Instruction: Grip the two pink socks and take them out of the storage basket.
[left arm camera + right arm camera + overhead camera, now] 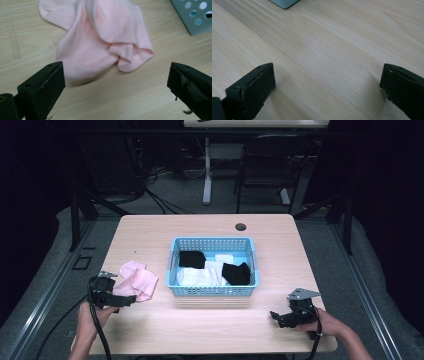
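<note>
The left gripper (131,300), held low over the pale wooden table (210,330), stands with its two black jaws spread wide and nothing between them; just ahead of it lies a crumpled pale pink cloth sock (100,40), flat on the tabletop and free of either jaw. In the high view that pink sock (136,280) rests near the table's left edge, just beside but outside the light blue perforated plastic basket (175,251) at the centre. Inside the basket sit two black socks (192,259) and several white ones (200,276), heaped together. On the far side, the right gripper (275,316) hovers near the front right of the table, its jaws likewise parted and empty over bare wood, with a corner of the basket (284,3) ahead of it. By the look of it, the sorting has barely started: one sock is out on the table, while the rest wait in the basket, and the pink sock's mate cannot be made out among them.
</note>
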`<action>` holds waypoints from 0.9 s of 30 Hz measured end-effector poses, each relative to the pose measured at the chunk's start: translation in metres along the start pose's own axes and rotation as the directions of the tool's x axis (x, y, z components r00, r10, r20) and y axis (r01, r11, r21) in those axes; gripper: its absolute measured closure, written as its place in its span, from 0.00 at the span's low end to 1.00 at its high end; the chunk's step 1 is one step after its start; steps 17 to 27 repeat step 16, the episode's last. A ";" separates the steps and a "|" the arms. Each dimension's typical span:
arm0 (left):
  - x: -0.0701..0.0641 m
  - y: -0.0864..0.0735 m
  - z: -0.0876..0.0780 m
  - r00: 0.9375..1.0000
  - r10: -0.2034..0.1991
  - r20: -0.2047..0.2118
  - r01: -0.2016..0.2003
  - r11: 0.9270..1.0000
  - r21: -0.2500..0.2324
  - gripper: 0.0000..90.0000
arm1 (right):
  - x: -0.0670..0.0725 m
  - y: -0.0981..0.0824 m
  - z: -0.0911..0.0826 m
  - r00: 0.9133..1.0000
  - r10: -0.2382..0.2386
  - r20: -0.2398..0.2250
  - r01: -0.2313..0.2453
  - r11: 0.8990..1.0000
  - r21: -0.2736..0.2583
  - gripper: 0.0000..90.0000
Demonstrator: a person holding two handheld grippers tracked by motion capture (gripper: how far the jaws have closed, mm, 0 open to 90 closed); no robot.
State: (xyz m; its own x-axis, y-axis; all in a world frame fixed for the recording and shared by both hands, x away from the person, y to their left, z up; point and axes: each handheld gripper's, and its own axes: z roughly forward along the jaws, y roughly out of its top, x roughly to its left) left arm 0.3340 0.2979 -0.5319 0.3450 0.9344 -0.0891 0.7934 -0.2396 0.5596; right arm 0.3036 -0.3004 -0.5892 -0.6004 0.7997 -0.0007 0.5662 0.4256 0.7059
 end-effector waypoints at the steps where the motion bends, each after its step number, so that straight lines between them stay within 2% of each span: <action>1: 0.000 -0.002 0.002 1.000 0.001 -0.007 -0.001 1.000 0.001 0.00 | 0.000 0.000 0.000 1.000 0.000 0.000 0.000 1.000 0.000 0.00; 10: 0.002 -0.016 0.016 0.999 0.009 -0.044 -0.009 1.000 0.014 0.00 | 0.000 0.000 0.000 1.000 0.001 0.000 -0.001 1.000 0.000 0.00; 16: 0.007 -0.018 0.024 0.999 0.003 -0.036 -0.001 0.999 0.054 0.00 | 0.000 0.000 0.000 1.000 0.001 0.000 -0.001 1.000 0.000 0.00; 27: 0.007 -0.018 0.024 0.999 0.003 -0.036 -0.001 0.999 0.054 0.00 | 0.000 0.000 0.000 1.000 0.001 0.000 -0.001 1.000 0.000 0.00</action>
